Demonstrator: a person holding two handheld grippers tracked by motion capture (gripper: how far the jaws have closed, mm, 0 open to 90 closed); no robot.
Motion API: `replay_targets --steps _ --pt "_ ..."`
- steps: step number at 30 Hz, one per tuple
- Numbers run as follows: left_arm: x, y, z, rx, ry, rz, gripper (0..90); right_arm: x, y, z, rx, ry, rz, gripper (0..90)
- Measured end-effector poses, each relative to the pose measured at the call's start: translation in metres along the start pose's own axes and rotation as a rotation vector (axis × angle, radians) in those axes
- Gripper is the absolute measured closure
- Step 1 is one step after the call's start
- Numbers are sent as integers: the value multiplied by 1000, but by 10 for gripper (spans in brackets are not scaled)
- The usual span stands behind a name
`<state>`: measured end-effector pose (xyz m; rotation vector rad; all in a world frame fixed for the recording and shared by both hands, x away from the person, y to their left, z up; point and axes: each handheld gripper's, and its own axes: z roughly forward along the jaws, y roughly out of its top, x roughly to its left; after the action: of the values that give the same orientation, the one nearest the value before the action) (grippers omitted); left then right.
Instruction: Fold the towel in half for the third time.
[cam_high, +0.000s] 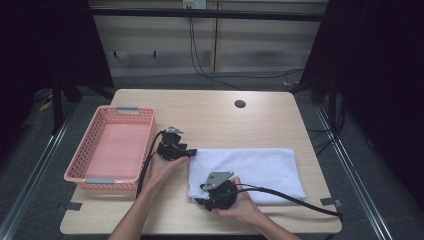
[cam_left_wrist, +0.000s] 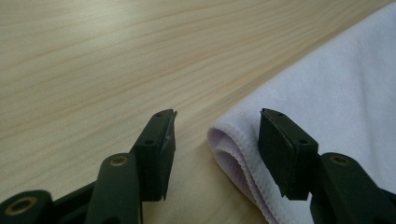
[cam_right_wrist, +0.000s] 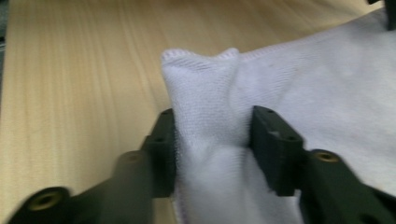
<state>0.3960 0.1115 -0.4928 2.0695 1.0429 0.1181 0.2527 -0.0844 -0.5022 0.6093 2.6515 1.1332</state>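
A white folded towel (cam_high: 250, 167) lies on the front right of the wooden table (cam_high: 225, 120). My left gripper (cam_high: 193, 152) is at the towel's far left corner. In the left gripper view its jaws (cam_left_wrist: 217, 135) stand open, with the towel's folded edge (cam_left_wrist: 233, 154) between them and untouched by the pads. My right gripper (cam_high: 198, 201) is at the near left corner. There the towel (cam_right_wrist: 205, 93) bunches up between the jaws of the right gripper (cam_right_wrist: 212, 135), both pads pressing on it.
A pink plastic basket (cam_high: 129, 111) stands at the table's left side, nothing in it. A small dark hole (cam_high: 240, 104) sits in the tabletop near the back. A black cable (cam_high: 300, 200) trails from the right gripper across the towel's front edge.
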Motion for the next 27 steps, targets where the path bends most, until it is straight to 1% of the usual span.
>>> replay_targets --steps 1,2,3,4,5,6,7,9,10,11,12,13,14,15,16,17,18,19,20,23,24,25,27 --pt "1 0 1 3 -3 -7 458 -1 -1 0 -6 -10 9 616" --pt "0 0 1 -7 1 -22 447 -3 -1 -1 -7 -15 11 630" --pt "0 0 1 -7 1 -22 436 -3 -1 -1 -7 -15 11 630" --pt "1 0 2 -4 3 -19 430 -3 0 -1 -5 -25 17 673" --pt "2 0 2 -1 -4 -21 430 -3 0 -1 -5 -25 17 673" --pt "3 0 3 4 -4 -26 421 -4 0 -1 -5 -25 44 698" --pt "3 -1 4 6 -14 -28 402 -9 -1 -2 -8 -10 82 745" --pt "3 -1 5 9 -13 -28 403 -10 -1 -2 -13 -2 98 759" --pt "3 -2 8 17 -31 -25 408 -11 -1 -2 -11 -3 101 767" --pt "3 -2 9 22 -47 -25 437 -11 0 -3 -8 3 105 773" --pt "3 -2 9 22 -47 -25 469 -11 0 -3 -8 3 105 773" --pt "3 -3 10 16 -60 -22 469 -12 0 -3 -9 6 119 775" --pt "1 -3 12 29 -94 5 590 -13 0 -3 -8 14 121 781" --pt "1 -3 12 29 -94 5 632 -13 0 -3 -8 14 121 781" --pt "-1 -4 13 26 -94 13 632 -13 0 -3 -7 17 124 783" --pt "0 -5 12 24 -127 -3 754 -14 1 -4 -12 23 131 787" --pt "0 -5 11 20 -136 -6 789 -13 1 -4 -10 24 131 788" --pt "0 -5 11 20 -136 -6 815 -13 1 -4 -10 24 131 788" --pt "1 -5 8 11 -155 -20 825 -13 2 -6 -21 27 137 791" --pt "-1 -2 1 -7 -158 -19 834 -13 5 -12 -46 37 146 792" --pt "-1 -2 1 -7 -158 -19 836 -13 5 -12 -46 37 146 792" --pt "-1 2 -4 -20 -167 -22 837 -14 9 -18 -71 43 157 793" --pt "-1 4 -7 -25 -165 -23 837 -15 10 -20 -80 43 160 794"
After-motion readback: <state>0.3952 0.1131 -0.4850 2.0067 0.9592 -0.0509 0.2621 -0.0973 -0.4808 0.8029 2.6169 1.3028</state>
